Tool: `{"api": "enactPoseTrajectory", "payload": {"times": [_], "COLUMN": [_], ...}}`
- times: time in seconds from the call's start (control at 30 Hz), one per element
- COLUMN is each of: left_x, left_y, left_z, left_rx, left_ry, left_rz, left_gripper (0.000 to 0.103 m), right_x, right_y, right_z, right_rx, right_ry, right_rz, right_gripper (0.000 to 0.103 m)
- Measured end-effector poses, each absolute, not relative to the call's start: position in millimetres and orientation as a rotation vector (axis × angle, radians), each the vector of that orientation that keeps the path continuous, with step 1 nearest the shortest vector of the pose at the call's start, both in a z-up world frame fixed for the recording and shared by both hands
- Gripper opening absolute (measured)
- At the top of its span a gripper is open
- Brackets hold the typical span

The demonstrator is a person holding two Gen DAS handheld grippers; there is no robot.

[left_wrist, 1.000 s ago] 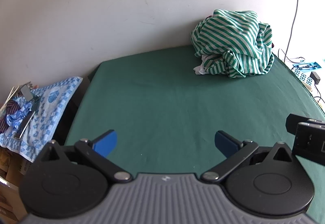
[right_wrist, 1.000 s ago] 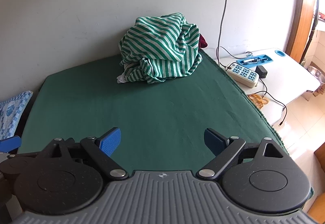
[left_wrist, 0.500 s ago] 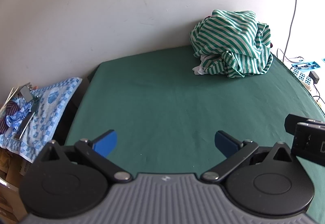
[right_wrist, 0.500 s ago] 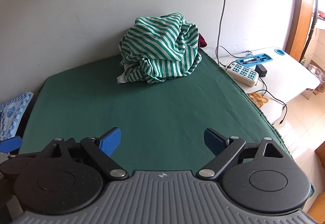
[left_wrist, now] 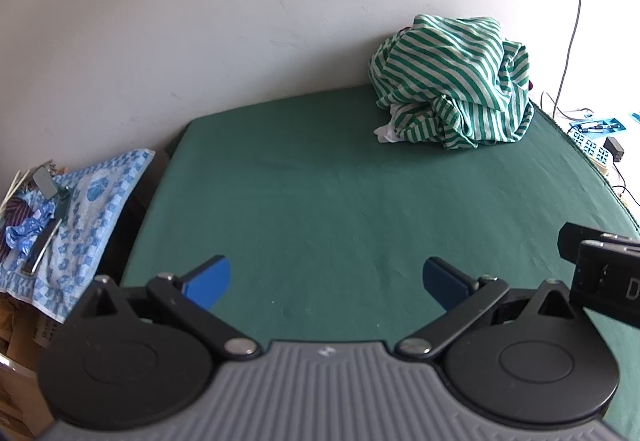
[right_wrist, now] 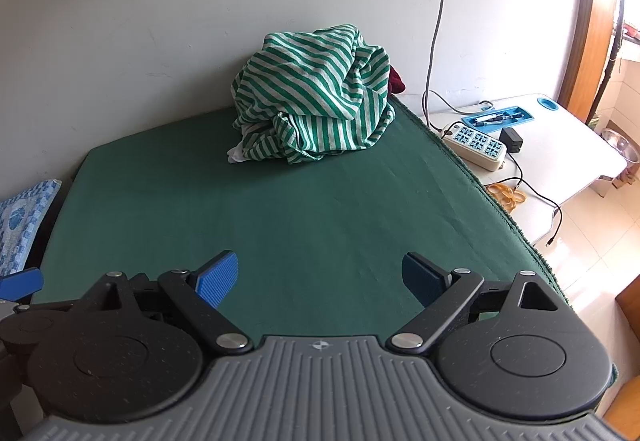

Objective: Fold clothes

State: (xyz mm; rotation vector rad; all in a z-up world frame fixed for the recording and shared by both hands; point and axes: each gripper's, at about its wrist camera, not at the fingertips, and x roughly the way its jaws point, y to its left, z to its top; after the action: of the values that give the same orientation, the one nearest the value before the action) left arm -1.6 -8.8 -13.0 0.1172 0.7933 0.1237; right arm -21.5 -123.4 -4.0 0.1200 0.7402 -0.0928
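Note:
A crumpled heap of green-and-white striped clothing [left_wrist: 456,85] [right_wrist: 316,97] sits at the far right of the dark green table cloth [left_wrist: 320,201] [right_wrist: 280,209], against the wall. A bit of white fabric [right_wrist: 236,155] pokes out at its lower left, and something dark red [right_wrist: 396,79] shows behind it. My left gripper [left_wrist: 326,279] hovers open over the near part of the table, far from the heap, nothing between its blue pads. My right gripper [right_wrist: 320,277] is likewise open and empty, a little closer to the heap's side. The right gripper's body [left_wrist: 600,273] shows at the right edge of the left wrist view.
A blue patterned towel [left_wrist: 80,217] with metal clips and small items lies on a surface left of the table. Right of the table stands a white low desk [right_wrist: 560,145] with a power strip [right_wrist: 476,145], a blue pen tray [right_wrist: 500,117], cables and rubber bands. A grey cable [right_wrist: 438,13] hangs down the wall.
Both views have drifted only slightly; the striped heap has shifted a little left in the left wrist view. Both grippers remain open and empty.

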Motion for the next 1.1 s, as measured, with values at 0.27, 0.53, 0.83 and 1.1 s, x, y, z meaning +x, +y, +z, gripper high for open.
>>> {"api": "enactPoseTrajectory", "payload": {"times": [0.27,0.53,0.83,1.1], "left_x": [6,12,22,31], "left_y": [-6,3,22,34], "left_z": [-14,-12,-18,-24], "left_rx": [0.115,0.134,0.143,0.151], "left_ry": [0.81,0.791,0.808,0.814], "left_rz": [0.097,0.084,0.068,0.068], "left_gripper": [0.103,0.102,0.103,0.103], "right_x": [-16,-11,-6,0], "right_y": [-129,-115,-94,-83], "right_z": [-7,-11,-18,-25], "right_rx": [0.124,0.108,0.104,0.101], "right_ry": [0.748,0.757,0.782,0.804], "right_rz": [-0.146,-0.176,-0.202,-0.212], "right_gripper": [0.091,0.091,0.091,0.091]}}
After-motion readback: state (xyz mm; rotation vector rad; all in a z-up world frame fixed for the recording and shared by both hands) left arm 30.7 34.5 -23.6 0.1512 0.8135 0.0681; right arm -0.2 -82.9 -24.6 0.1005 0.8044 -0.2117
